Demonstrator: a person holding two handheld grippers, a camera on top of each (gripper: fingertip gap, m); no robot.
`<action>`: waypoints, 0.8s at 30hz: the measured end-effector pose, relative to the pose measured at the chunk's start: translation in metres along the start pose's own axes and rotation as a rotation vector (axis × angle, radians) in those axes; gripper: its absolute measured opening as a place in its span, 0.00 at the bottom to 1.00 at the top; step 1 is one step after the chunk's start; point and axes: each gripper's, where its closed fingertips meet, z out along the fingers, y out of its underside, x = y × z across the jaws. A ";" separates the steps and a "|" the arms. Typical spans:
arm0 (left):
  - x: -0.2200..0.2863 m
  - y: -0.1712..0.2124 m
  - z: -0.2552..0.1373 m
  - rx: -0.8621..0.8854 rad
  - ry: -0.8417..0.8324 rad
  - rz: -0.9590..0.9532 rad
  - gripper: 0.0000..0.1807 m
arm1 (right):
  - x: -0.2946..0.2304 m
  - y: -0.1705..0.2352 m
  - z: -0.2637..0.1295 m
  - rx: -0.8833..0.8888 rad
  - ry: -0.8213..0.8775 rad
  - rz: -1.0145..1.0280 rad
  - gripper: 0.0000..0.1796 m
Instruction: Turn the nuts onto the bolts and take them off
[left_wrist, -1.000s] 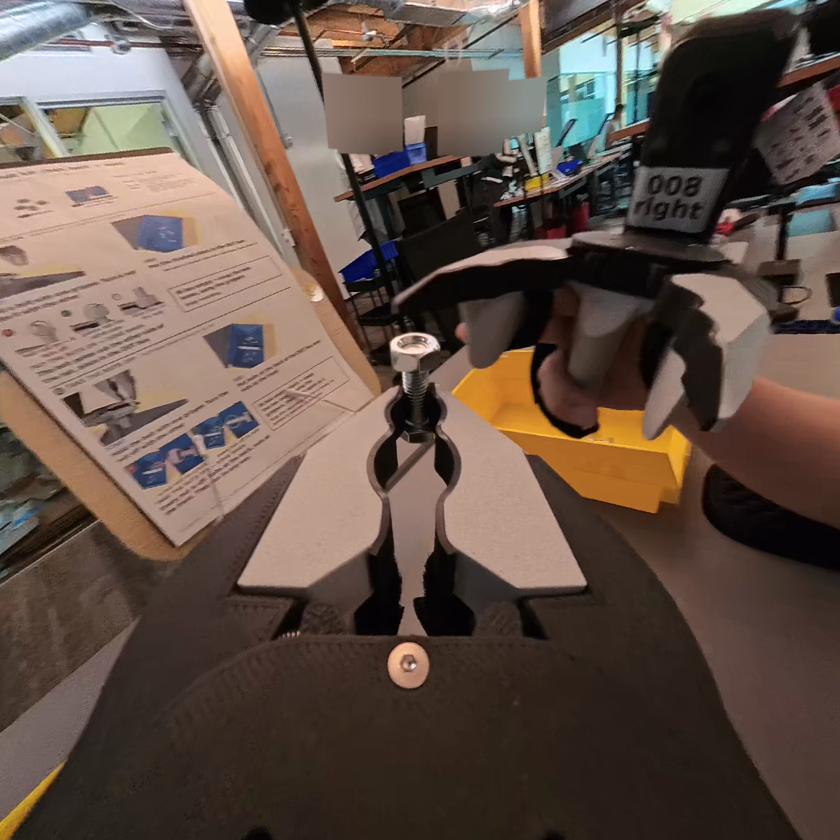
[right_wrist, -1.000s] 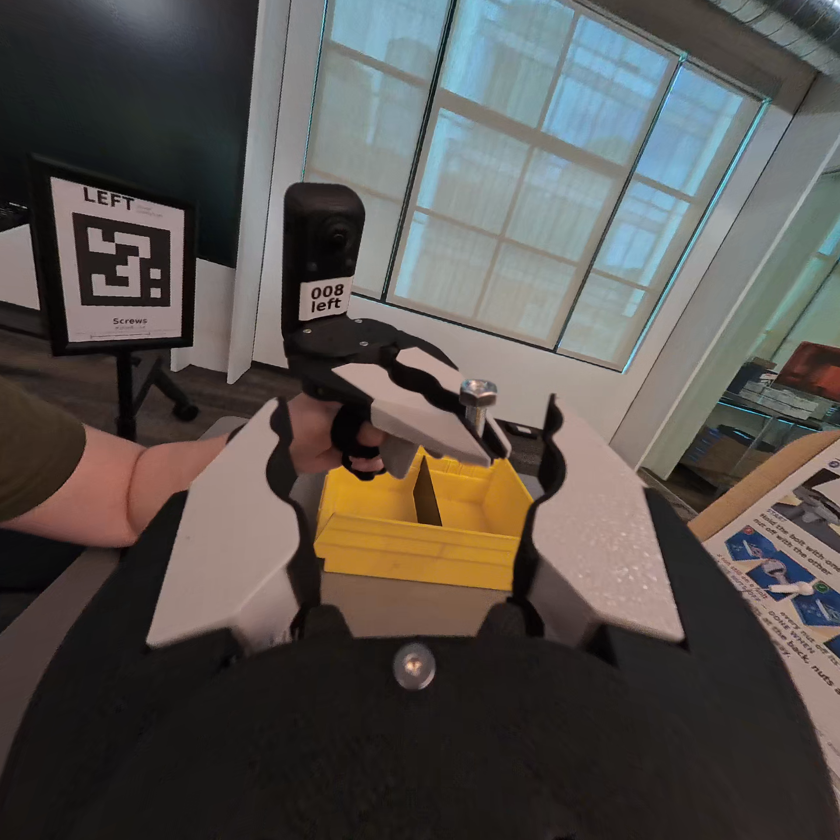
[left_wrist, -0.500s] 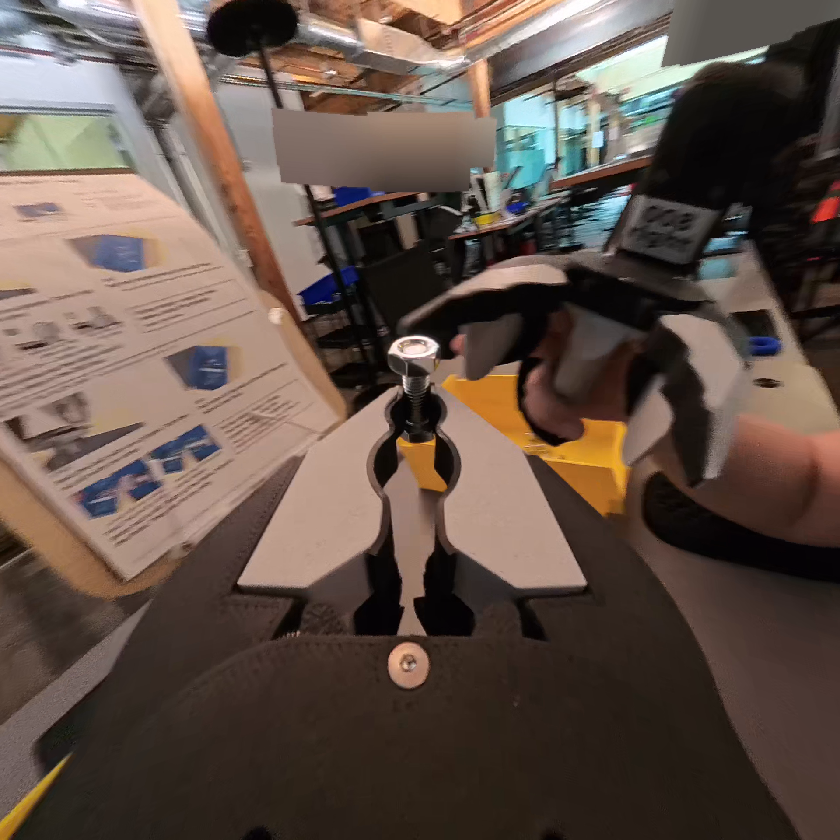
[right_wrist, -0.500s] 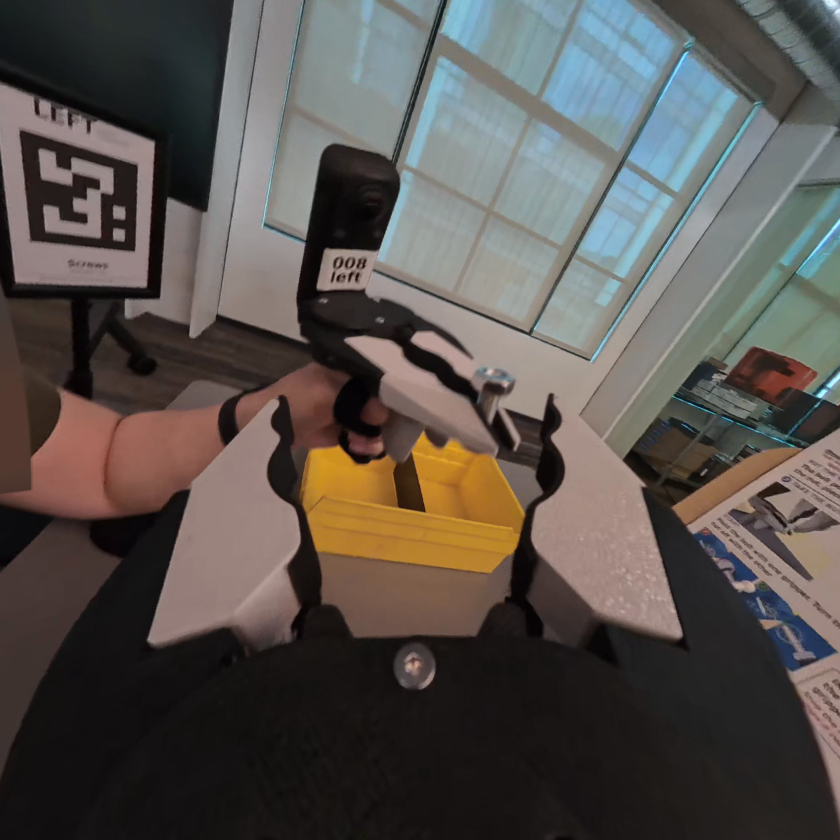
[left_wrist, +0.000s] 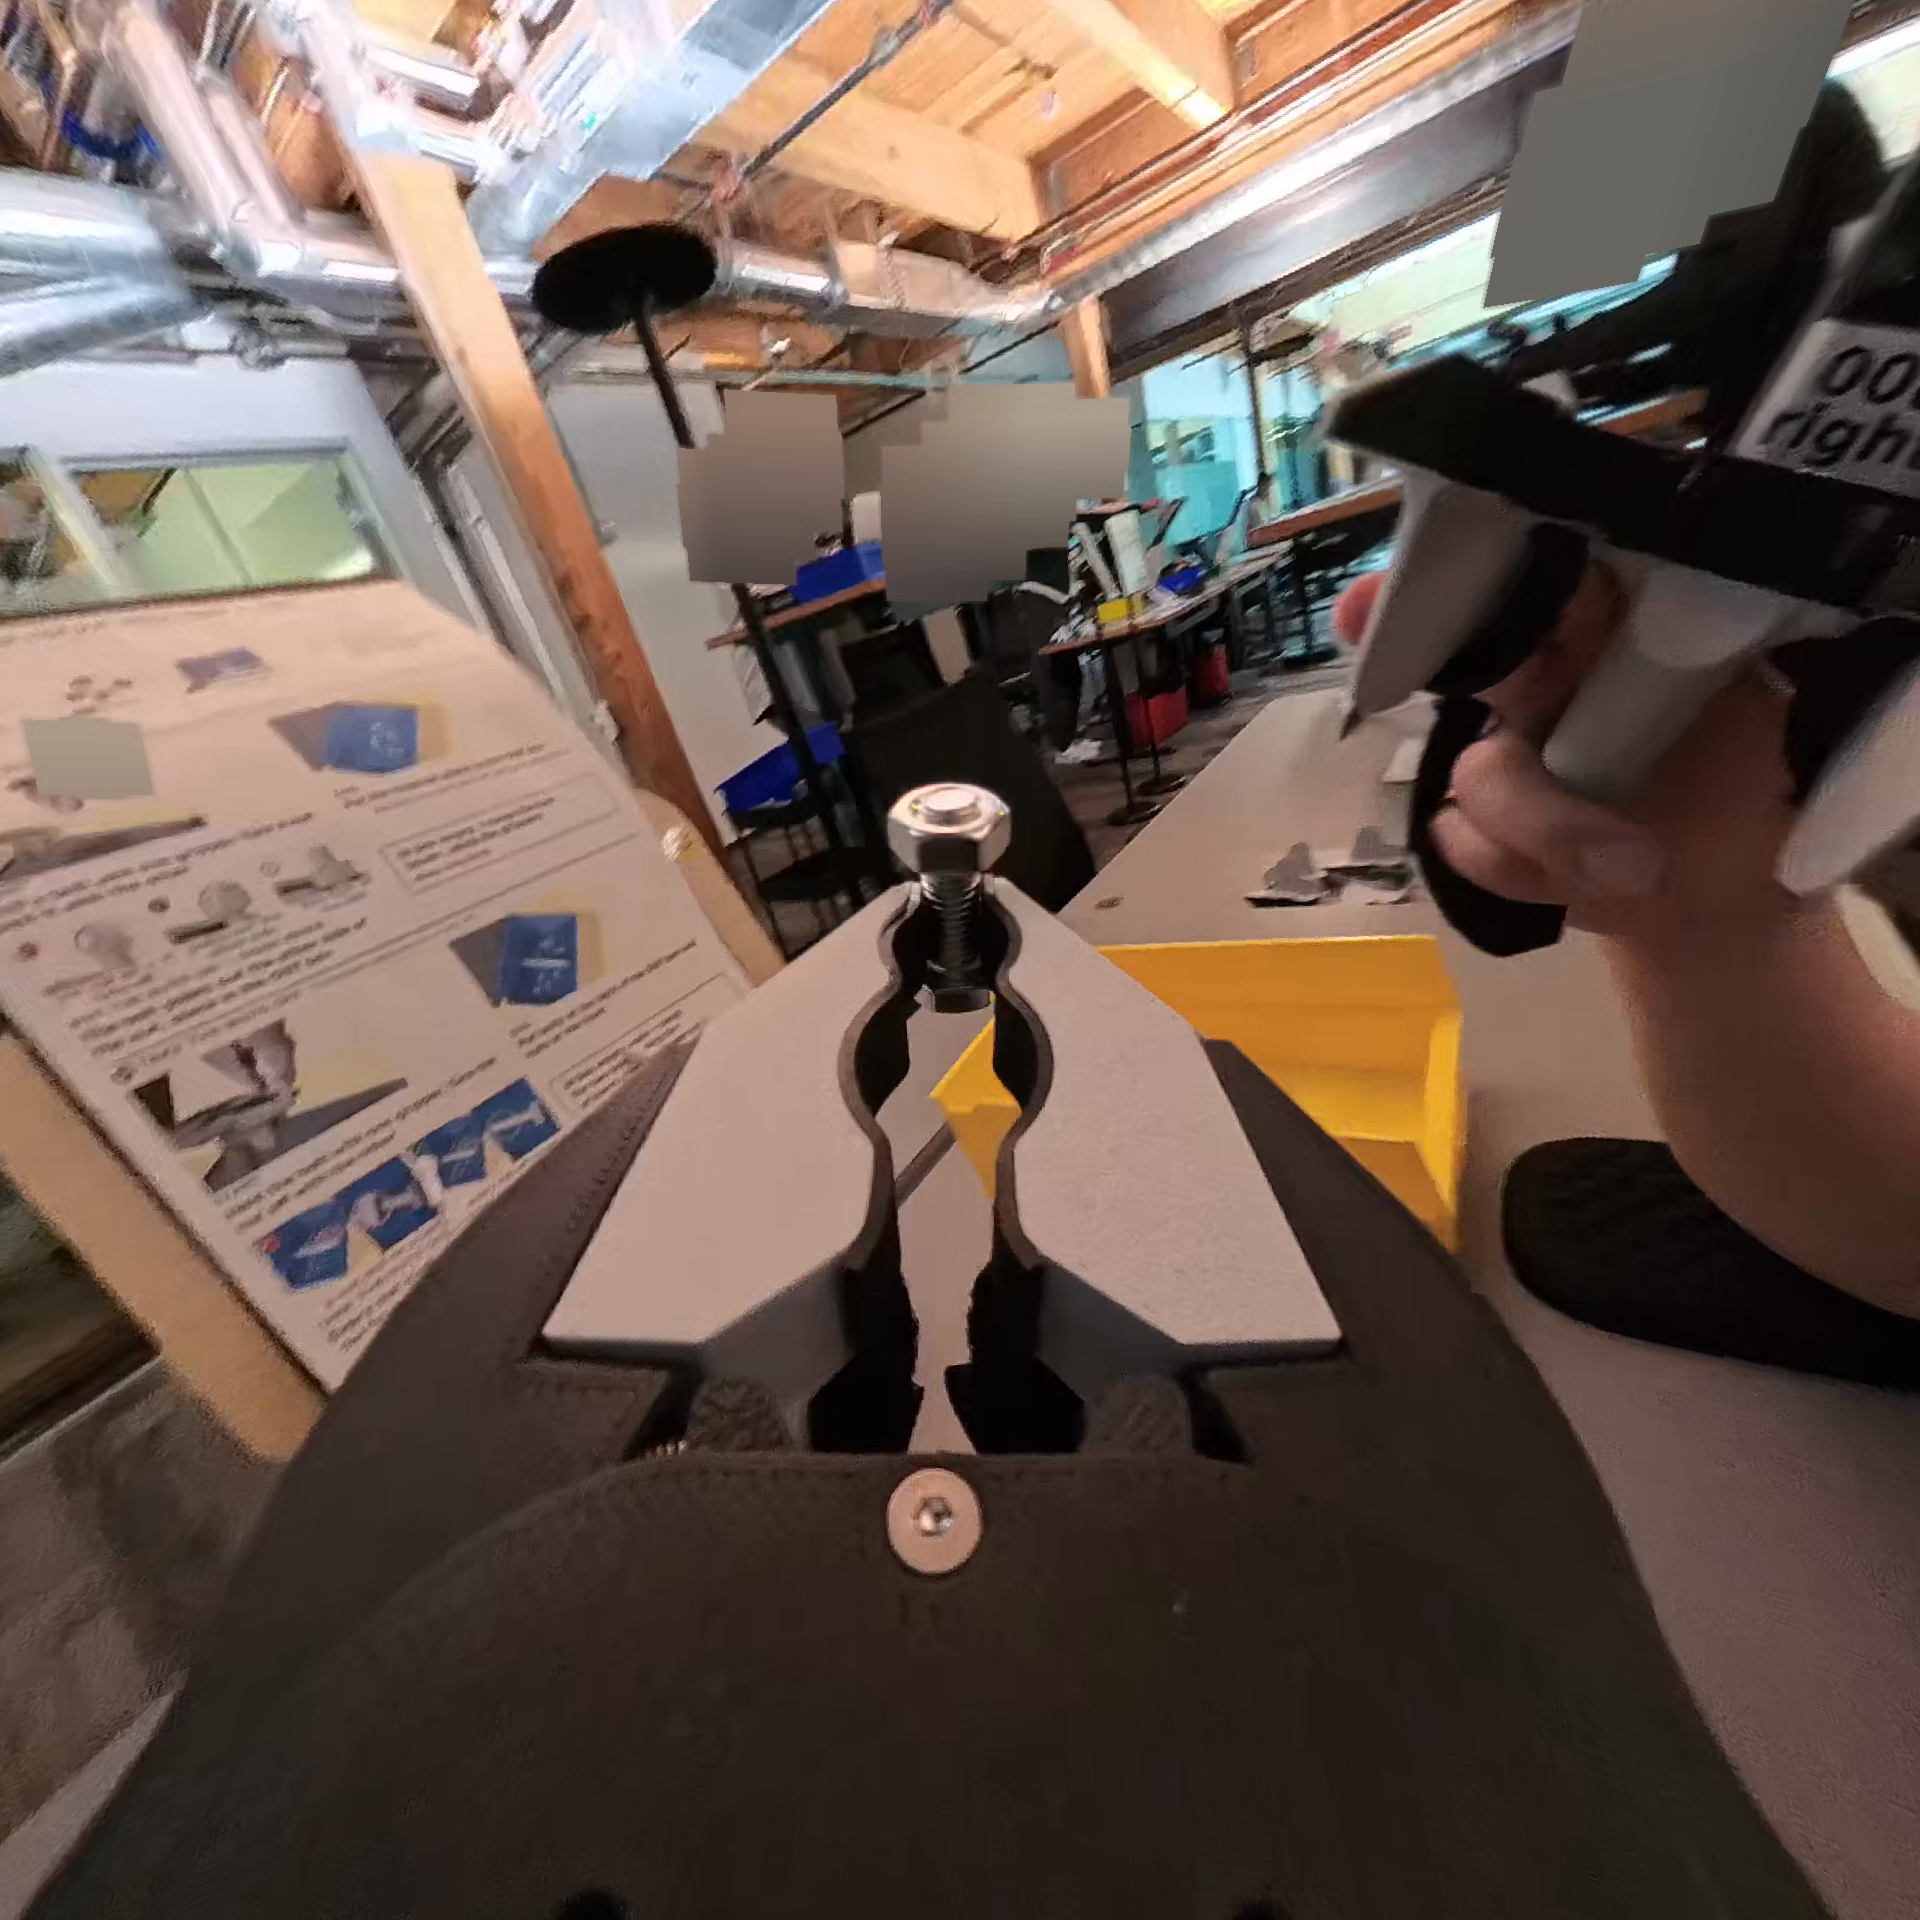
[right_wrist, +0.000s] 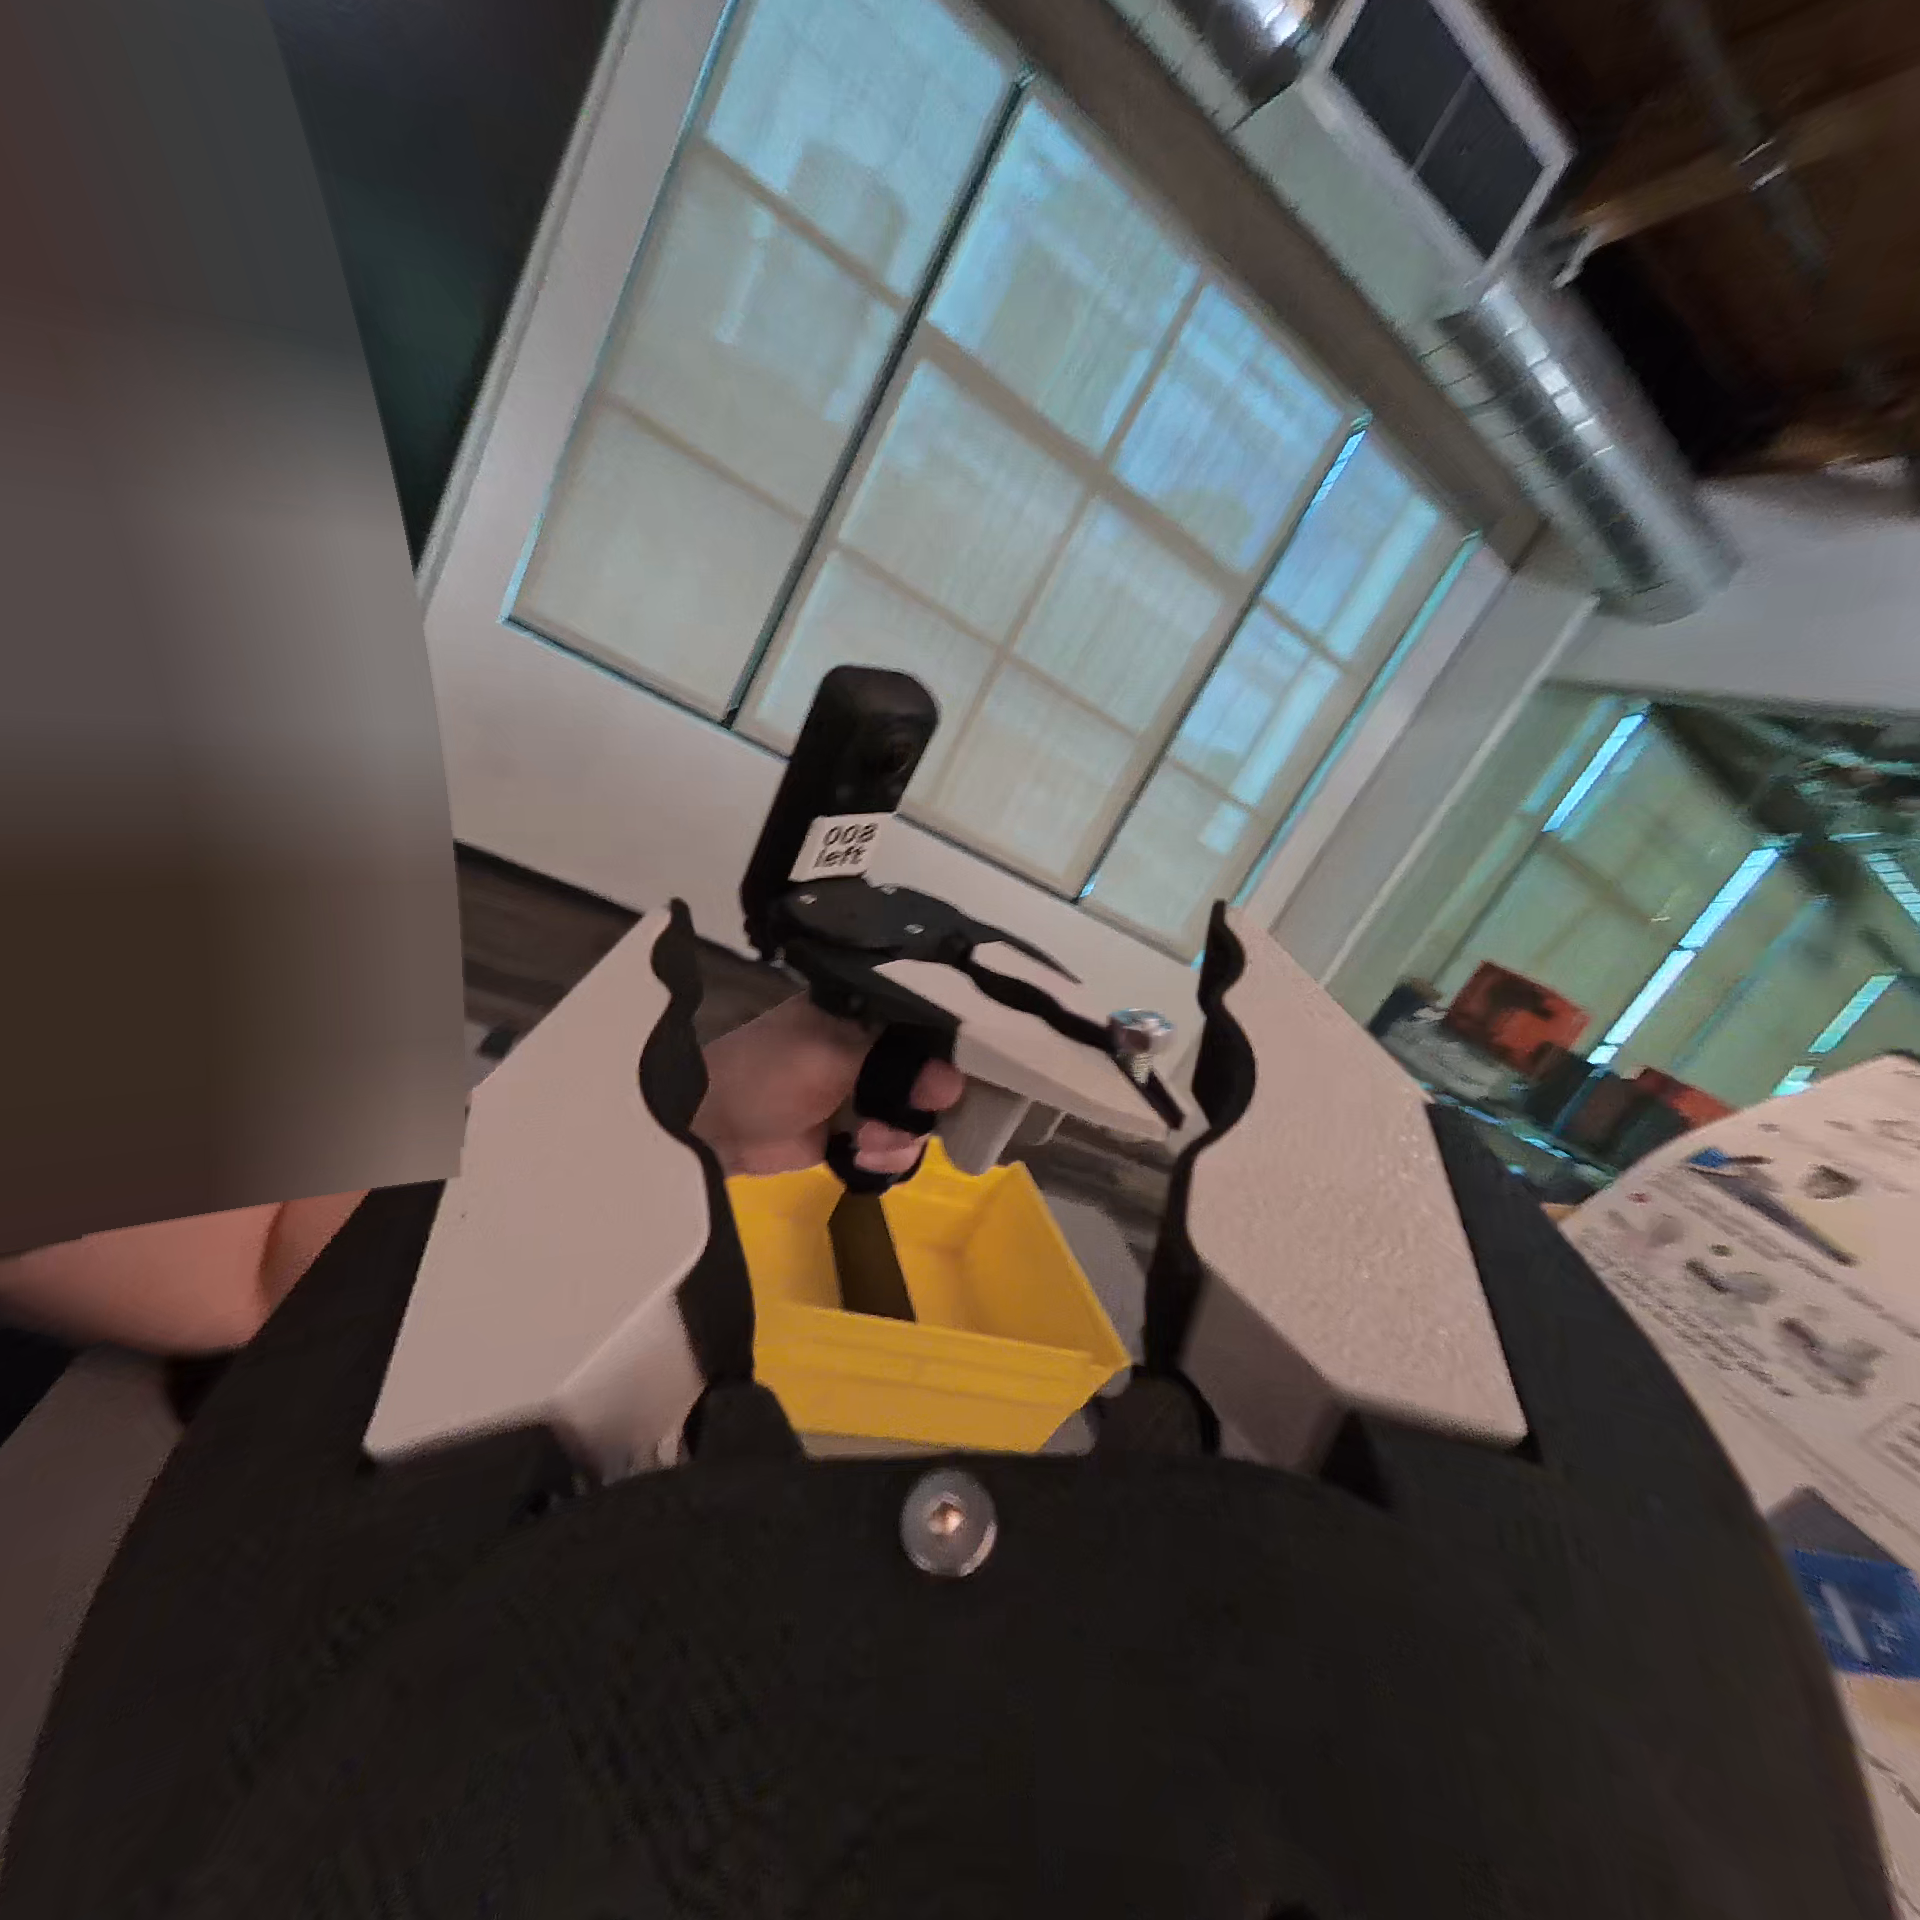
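**Bolt clamped in the left claw, right claw standing off with nothing in it**

The left claw (left_wrist: 951, 961) is pressed together on a bolt (left_wrist: 948, 940): its tips pinch the lower, dark end of the threaded shank, and the shank stands upright out of the tips. A bright hex nut (left_wrist: 948, 831) sits at the very top of the thread, clear of the tips. In the right wrist view the same bolt (right_wrist: 1141, 1042) shows small at the far claw's tips.

The right claw (right_wrist: 945, 1049) is spread wide and carries nothing. In the left wrist view it (left_wrist: 1621, 665) hangs up and to the right of the nut, well apart from it, held in a hand (left_wrist: 1538, 842).

Below and beyond both claws a yellow bin (left_wrist: 1340, 1039) stands on the grey bench (left_wrist: 1299, 748). An instruction board (left_wrist: 281, 914) leans at the left.

The step in hand appears to be the turning of the nut, though whether it is going on or coming off cannot be told from these views. The next move calls for the right claw to come across to the nut, line its tips up on two opposite flats, close on them, and twist about the bolt's axis while the left claw holds the shank steady. A skewed grip could slip off the flats or tilt the bolt.
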 end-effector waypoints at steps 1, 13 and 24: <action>0.009 -0.007 -0.001 0.025 0.029 0.012 0.04 | 0.000 -0.008 -0.001 0.013 0.040 -0.009 0.53; 0.128 -0.078 -0.032 0.187 0.240 0.191 0.04 | -0.081 -0.021 0.034 -0.315 -0.079 -0.155 0.57; 0.205 -0.119 -0.095 0.274 0.298 0.161 0.04 | -0.149 -0.061 0.025 -0.470 0.046 -0.290 0.54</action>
